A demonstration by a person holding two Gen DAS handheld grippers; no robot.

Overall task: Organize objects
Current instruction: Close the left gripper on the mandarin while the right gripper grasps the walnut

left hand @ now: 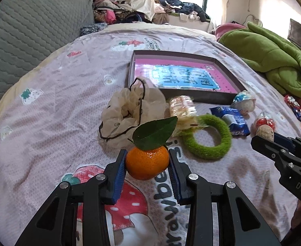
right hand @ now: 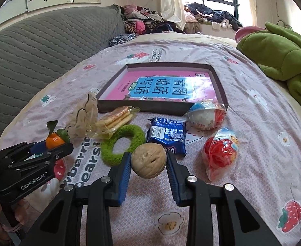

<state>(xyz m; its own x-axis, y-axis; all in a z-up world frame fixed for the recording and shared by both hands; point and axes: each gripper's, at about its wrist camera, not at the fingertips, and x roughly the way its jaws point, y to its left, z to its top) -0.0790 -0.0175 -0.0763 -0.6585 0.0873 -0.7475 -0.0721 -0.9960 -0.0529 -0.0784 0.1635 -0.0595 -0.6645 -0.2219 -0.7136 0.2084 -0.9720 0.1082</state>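
My left gripper [left hand: 147,160] is shut on an orange tangerine [left hand: 147,162] with a green leaf, held just above the bed sheet; it also shows in the right wrist view [right hand: 54,140]. My right gripper [right hand: 148,162] is shut on a tan walnut [right hand: 148,160], which also shows in the left wrist view [left hand: 265,133]. A shallow dark box [right hand: 113,82] with a pink and blue book inside lies ahead in the middle of the bed. In front of it lie a green fuzzy ring [right hand: 122,143], a blue snack packet [right hand: 168,136], a cracker pack [right hand: 114,120], a beige mesh pouch [left hand: 128,110] and two wrapped egg toys [right hand: 207,115] [right hand: 221,151].
A grey quilted headboard [left hand: 27,32] runs along the left. A green blanket [left hand: 277,55] is piled at the right. Clothes [right hand: 150,20] are heaped at the far end under the window. A small red wrapped item [left hand: 295,106] lies near the right edge.
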